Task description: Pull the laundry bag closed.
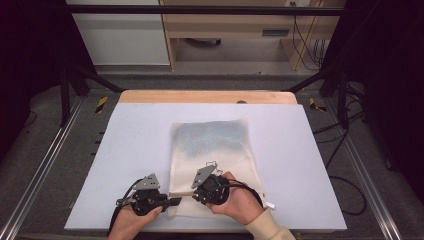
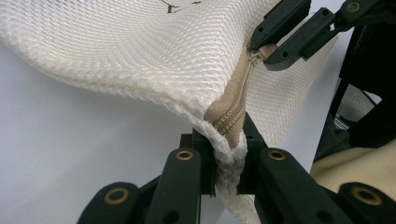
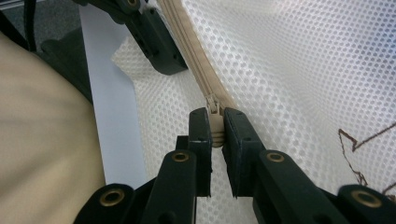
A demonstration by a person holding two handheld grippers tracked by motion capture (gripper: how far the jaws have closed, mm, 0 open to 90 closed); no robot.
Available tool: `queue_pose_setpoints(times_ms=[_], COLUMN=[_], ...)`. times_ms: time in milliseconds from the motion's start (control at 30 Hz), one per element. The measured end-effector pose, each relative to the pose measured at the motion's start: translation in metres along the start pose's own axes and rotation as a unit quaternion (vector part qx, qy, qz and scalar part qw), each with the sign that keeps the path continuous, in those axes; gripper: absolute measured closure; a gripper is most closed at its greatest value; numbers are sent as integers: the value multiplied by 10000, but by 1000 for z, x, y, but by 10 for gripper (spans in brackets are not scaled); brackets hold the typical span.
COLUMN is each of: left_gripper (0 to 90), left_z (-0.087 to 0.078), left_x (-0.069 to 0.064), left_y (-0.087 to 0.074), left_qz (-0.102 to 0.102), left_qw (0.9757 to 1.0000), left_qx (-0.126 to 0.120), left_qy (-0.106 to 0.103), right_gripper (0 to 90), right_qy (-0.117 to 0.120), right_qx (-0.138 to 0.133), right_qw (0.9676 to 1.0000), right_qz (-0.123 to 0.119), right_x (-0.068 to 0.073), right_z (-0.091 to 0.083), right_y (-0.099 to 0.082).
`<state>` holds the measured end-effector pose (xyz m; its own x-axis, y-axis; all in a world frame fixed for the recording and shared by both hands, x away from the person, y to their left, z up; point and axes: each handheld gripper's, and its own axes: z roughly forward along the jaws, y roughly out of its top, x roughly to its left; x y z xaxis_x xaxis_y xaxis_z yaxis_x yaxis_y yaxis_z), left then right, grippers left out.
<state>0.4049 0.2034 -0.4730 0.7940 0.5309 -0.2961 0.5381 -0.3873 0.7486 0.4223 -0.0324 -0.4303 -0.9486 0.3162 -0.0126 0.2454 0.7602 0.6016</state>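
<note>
Clearly soft goods: a white mesh laundry bag (image 1: 215, 160) lies flat at the lower middle of the high view on the pale worktop (image 1: 130, 150), its beige zipper (image 2: 236, 100) running along the near edge.

Left gripper (image 2: 229, 161), lower centre of its own view: fingers closed on the bag's corner seam at the zipper's end, fabric bunched and lifted between them.

Right gripper (image 3: 215, 135), lower centre of its view: fingers clamped on the small beige zipper pull (image 3: 215, 123).

Handling, as judged: light, limp, no stiffness; the mesh sags and folds wherever it is not held. It should not be slippery, since the weave gives the pads some bite, but it could snag. Best holds are those in use: the thick seam end as an anchor, the pull tab for sliding. The zipper tape needs tension between the two grips or the slider will likely bunch the cloth.
</note>
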Motion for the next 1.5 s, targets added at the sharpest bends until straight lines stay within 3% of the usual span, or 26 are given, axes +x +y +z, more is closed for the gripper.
queue_pose_setpoints(times_ms=[1500], left_gripper=[817], left_z=[-7], left_x=[4], left_y=[-1], left_qz=[-53], left_qw=[9999], left_qx=[31], left_qy=[127], right_gripper=[821], right_qy=[-66], right_qx=[7], right_qw=[10000], right_qz=[66], right_x=[0], right_z=[1], right_y=[-7])
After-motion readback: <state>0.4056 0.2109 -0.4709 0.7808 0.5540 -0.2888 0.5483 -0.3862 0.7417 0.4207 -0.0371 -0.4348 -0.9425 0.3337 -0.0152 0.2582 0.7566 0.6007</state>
